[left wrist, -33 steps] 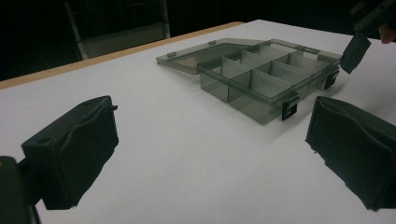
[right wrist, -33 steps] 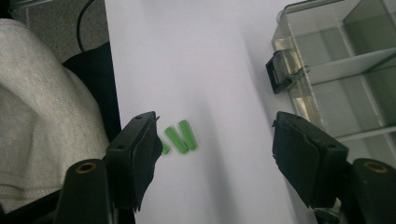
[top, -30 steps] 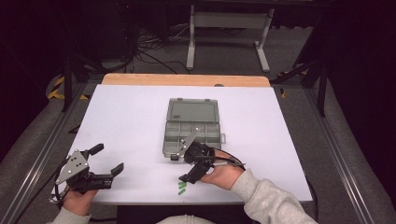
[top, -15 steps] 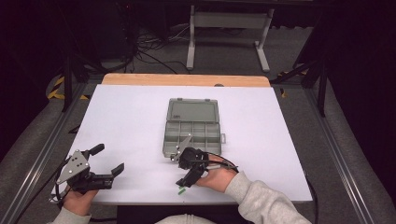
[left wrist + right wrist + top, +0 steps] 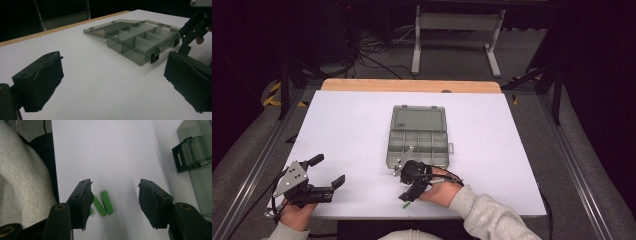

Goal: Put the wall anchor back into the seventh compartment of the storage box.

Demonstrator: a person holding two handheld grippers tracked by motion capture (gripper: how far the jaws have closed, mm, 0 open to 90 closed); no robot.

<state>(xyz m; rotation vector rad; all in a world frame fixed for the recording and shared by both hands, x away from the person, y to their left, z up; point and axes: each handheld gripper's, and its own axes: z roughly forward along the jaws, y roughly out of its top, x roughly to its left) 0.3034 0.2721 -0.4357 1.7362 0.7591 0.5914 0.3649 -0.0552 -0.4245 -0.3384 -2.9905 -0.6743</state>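
Green pegs [image 5: 103,203]: small, short, rod-shaped plastic pieces, ribbed along their length; two are seen lying side by side in a shallow V on the white desk [image 5: 352,135], close to its near edge, with a third partly hidden behind the jaw nearest the sleeve. In the high view they appear as a green speck [image 5: 406,202] just below the right hand-held gripper.
Position of pegs: between the jaws of the right hand-held gripper, nearer the sleeve-side jaw; contact with that jaw cannot be told.
Right hand-held gripper [image 5: 115,203]: jaws held wide apart, nothing gripped; pads are black, matte and blocky.
Left hand-held gripper [image 5: 326,170]: jaws spread wide, nothing held; it is seen at the desk's near left corner, well apart from the box. A grey three-cornered plate is carried on top.
Compartment box [image 5: 418,141]: smoky translucent plastic, rectangular, divided by thin partitions; lid [image 5: 419,120] folded back flat on the far side. Black latches are fitted on its near edge. Contents cannot be made out.
Desk surface: smooth white sheet, with a wooden strip [image 5: 411,86] along the far edge.
Surroundings: grey knitted sleeve [image 5: 492,220] on the right arm; metal stand [image 5: 454,30] and cables on the floor beyond the desk.
Obstructions: the right hand-held gripper is seen just in front of the box's near edge.
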